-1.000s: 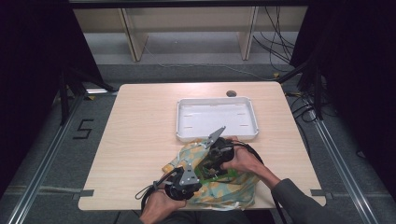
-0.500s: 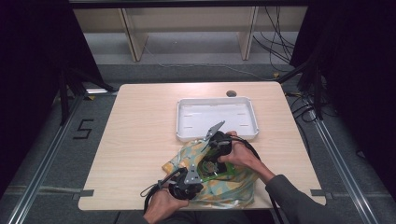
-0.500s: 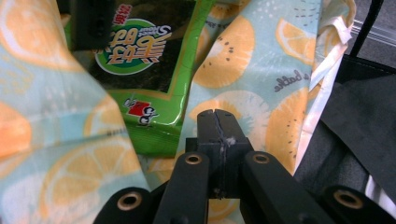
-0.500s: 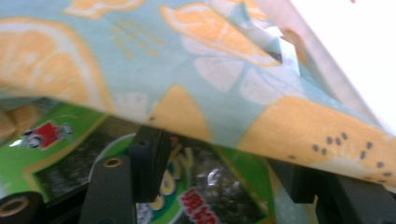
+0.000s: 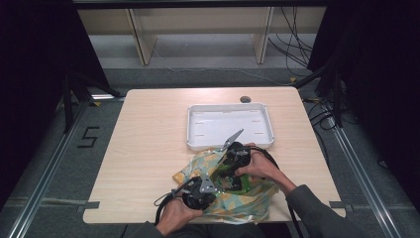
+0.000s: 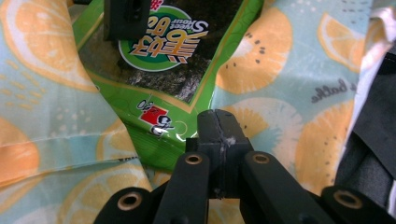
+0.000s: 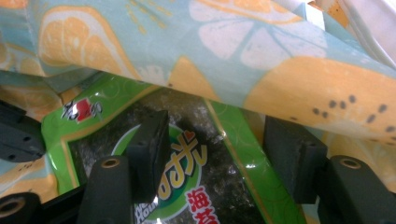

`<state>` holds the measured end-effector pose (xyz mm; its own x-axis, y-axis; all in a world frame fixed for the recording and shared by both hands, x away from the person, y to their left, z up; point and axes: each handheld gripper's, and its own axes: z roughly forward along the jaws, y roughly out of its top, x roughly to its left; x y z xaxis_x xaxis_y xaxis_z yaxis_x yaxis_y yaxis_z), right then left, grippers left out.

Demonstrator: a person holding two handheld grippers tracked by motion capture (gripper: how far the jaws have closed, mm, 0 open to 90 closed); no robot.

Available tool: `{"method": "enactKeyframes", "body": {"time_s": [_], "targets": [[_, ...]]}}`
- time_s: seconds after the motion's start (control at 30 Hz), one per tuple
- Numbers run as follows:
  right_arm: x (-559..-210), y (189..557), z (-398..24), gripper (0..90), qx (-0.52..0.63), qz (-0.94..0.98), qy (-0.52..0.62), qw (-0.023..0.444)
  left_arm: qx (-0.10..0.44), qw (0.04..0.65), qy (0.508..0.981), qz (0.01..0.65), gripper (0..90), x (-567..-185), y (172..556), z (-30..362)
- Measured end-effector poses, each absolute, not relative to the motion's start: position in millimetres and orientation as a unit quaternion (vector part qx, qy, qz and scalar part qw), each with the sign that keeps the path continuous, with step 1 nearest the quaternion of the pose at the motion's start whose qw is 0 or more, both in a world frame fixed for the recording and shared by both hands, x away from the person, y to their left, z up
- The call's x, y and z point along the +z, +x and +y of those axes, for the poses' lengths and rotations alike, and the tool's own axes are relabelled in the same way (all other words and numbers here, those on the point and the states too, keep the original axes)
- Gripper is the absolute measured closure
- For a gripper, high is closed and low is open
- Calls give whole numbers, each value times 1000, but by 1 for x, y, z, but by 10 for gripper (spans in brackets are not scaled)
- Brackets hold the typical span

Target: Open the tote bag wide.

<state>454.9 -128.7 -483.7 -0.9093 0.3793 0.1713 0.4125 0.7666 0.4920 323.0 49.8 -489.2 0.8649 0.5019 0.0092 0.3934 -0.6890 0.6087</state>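
The pale wooden table [image 5: 148,148] carries a white rectangular plastic tray [image 5: 230,127], bare, just above centre of the high view. Below it, at lower centre, lies a light-blue fabric bag printed with orange slices [image 5: 247,201], with a green glossy seaweed snack packet [image 6: 154,70] resting at its opening. The left gripper [image 6: 218,128] is closed, apparently pinching the bag's fabric. The right gripper [image 7: 224,140] has just been opening; its jaws straddle the packet without pressing. The packet seems nearly bagged; tucking remains.

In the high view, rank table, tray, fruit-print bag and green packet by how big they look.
1. Table
2. Tray and fruit-print bag: look about alike, and the bag is crumpled and part hidden, so no ranking between them.
3. Green packet, mostly hidden.
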Motion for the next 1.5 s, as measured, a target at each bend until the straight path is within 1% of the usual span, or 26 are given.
{"method": "enactKeyframes", "body": {"time_s": [0.03,0.07,0.13,0.27,0.4,0.47,0.53,0.57,0.6,0.63,0.7,0.77,0.8,0.9,0.97,1.0,1.03,1.23,1.27,1.3,1.5], "targets": [[-484,455,-130,432,-267,-939,-213,31,88,308,915,243,897,-490,324,49],[-485,456,-130,434,-271,-938,-211,45,86,308,916,244,897,-491,325,48],[-485,457,-131,434,-269,-939,-213,34,85,308,916,242,897,-491,326,47],[-487,458,-131,439,-264,-939,-217,45,82,315,914,243,897,-491,328,44],[-488,460,-131,438,-263,-936,-227,53,78,306,920,234,897,-489,330,43],[-489,460,-131,427,-261,-934,-236,60,80,317,914,241,898,-490,330,40],[-489,459,-131,419,-255,-932,-248,72,75,312,916,240,898,-490,331,40],[-490,461,-131,417,-256,-933,-245,66,77,308,920,231,898,-489,333,39],[-490,461,-131,414,-261,-931,-245,73,77,308,920,231,898,-489,333,39],[-490,461,-130,413,-263,-930,-245,74,74,317,912,248,898,-491,332,37],[-489,460,-131,411,-258,-929,-251,81,77,305,921,230,898,-489,335,38],[-489,461,-132,422,-256,-930,-251,83,77,308,919,232,898,-490,335,38],[-489,460,-132,429,-255,-925,-263,101,78,315,912,250,898,-491,334,37],[-485,460,-136,471,-260,-922,-270,102,75,316,913,249,898,-491,334,36],[-481,458,-137,507,-264,-918,-270,117,77,302,921,236,898,-491,336,38],[-479,458,-137,507,-273,-918,-263,120,78,302,920,237,898,-491,336,38],[-475,456,-137,518,-266,-917,-273,122,81,313,914,244,898,-492,336,36],[-459,450,-136,609,-277,-917,-260,122,81,308,915,247,898,-494,335,36],[-456,448,-136,620,-276,-915,-264,132,87,310,915,244,898,-494,336,36],[-455,448,-136,631,-280,-917,-255,125,87,309,916,241,898,-493,336,37],[-450,445,-136,727,-281,-916,-253,137,87,310,914,246,898,-492,336,37]]}}
